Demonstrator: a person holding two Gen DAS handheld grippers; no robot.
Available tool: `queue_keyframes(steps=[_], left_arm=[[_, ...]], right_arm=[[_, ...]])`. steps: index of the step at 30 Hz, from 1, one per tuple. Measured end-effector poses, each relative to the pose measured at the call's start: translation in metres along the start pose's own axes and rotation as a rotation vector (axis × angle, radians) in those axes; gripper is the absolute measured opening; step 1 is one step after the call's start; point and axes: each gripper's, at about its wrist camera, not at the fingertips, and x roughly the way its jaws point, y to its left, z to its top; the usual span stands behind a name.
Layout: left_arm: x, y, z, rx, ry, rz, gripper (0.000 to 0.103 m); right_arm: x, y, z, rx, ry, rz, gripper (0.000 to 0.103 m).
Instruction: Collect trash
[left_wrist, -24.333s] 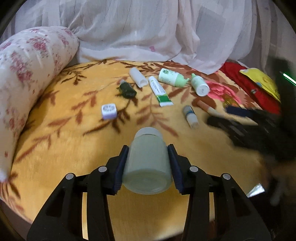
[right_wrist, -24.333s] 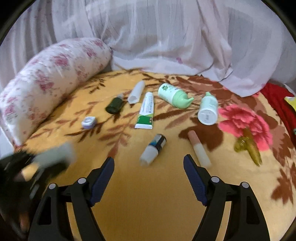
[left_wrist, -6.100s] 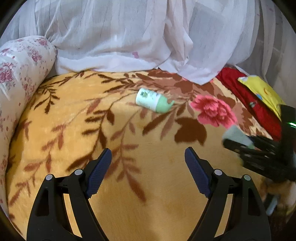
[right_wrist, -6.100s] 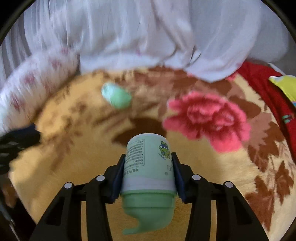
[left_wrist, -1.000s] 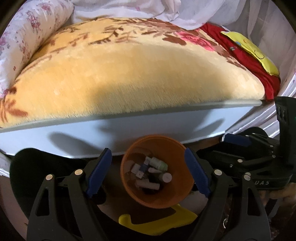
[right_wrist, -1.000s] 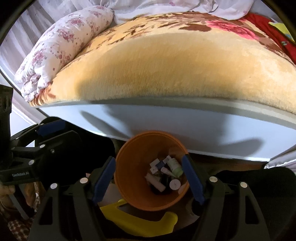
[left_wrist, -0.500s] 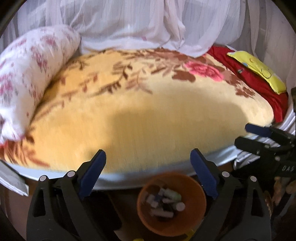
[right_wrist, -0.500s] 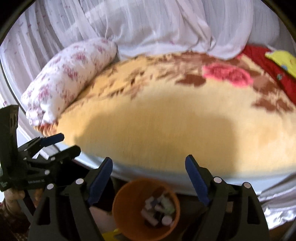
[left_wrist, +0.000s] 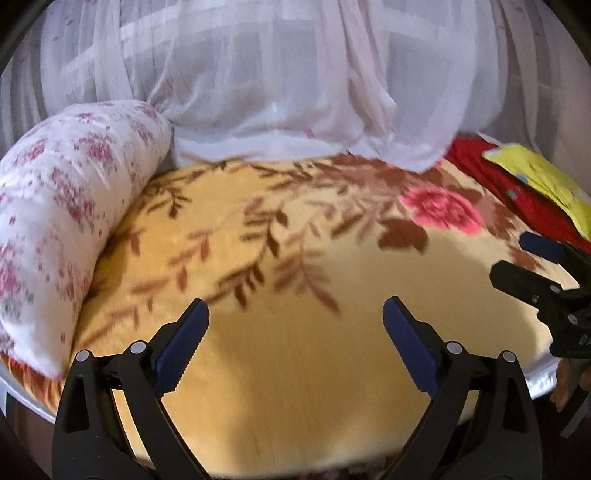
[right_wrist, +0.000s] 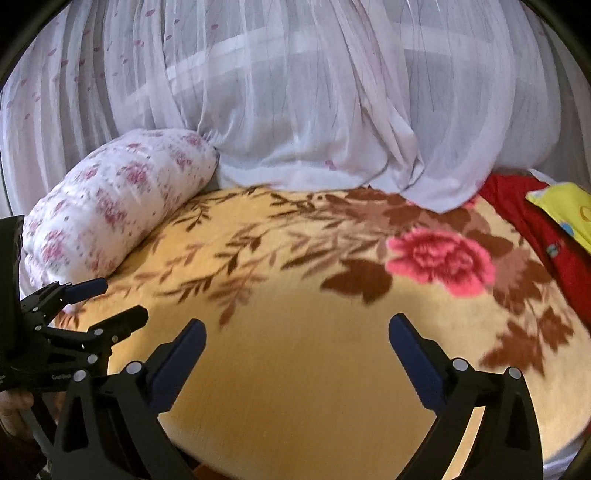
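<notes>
And we're up over the bed (left_wrist: 295, 369) now, both cameras looking across the big yellow blanket (right_wrist: 295, 369) with its brown leaves and one pink rose (right_wrist: 439, 258). A second ago both views looked down at an orange bin full of small bottles and tubes below the bed's near edge; half a second ago it sat at the bottom of both views, and now it is out of sight altogether. Go back further and this blanket carried a scatter of tubes and bottles; here its whole visible surface lies bare. So the trash is in neither view.

Behind the far edge hangs the sheer white curtain (left_wrist: 277, 74). Along the left edge lies the rolled white quilt with pink flowers (left_wrist: 66, 206). At the right edge, a red cloth (right_wrist: 546, 221) with a yellow cushion (right_wrist: 565, 206) on top.

The left gripper (left_wrist: 295, 325) stands released, blue pads wide apart, only blanket between them; its jaws have just been opening. Same for the right gripper (right_wrist: 297, 343): spread wide, nothing held, jaws just been opening too. Each shows at the edge of the other's view, over the near corners. White lettering on the left gripper's body, seen from the right wrist, is too small to read.
</notes>
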Motion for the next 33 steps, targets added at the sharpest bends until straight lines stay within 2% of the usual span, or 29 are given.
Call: queue_keyframes(steps=[4, 8, 14, 20, 28, 33], left_arm=[[0.019, 0.010, 0.022, -0.035, -0.051, 0.005, 0.093], [0.041, 0.017, 0.043, -0.050, -0.097, 0.043, 0.093], [0.069, 0.029, 0.063, -0.054, -0.161, 0.114, 0.094], [0.091, 0.041, 0.074, -0.073, -0.188, 0.220, 0.095], [0.109, 0.060, 0.069, -0.122, -0.194, 0.124, 0.095], [0.114, 0.058, 0.064, -0.093, -0.185, 0.133, 0.095]], right_arm=[[0.022, -0.012, 0.024, 0.045, -0.052, -0.009, 0.098], [0.044, -0.022, 0.047, 0.080, -0.105, -0.032, 0.098], [0.061, -0.024, 0.077, -0.036, -0.230, -0.215, 0.098], [0.075, -0.024, 0.084, -0.118, -0.292, -0.296, 0.098], [0.097, -0.025, 0.072, -0.135, -0.278, -0.308, 0.098], [0.105, -0.030, 0.065, -0.130, -0.253, -0.324, 0.098]])
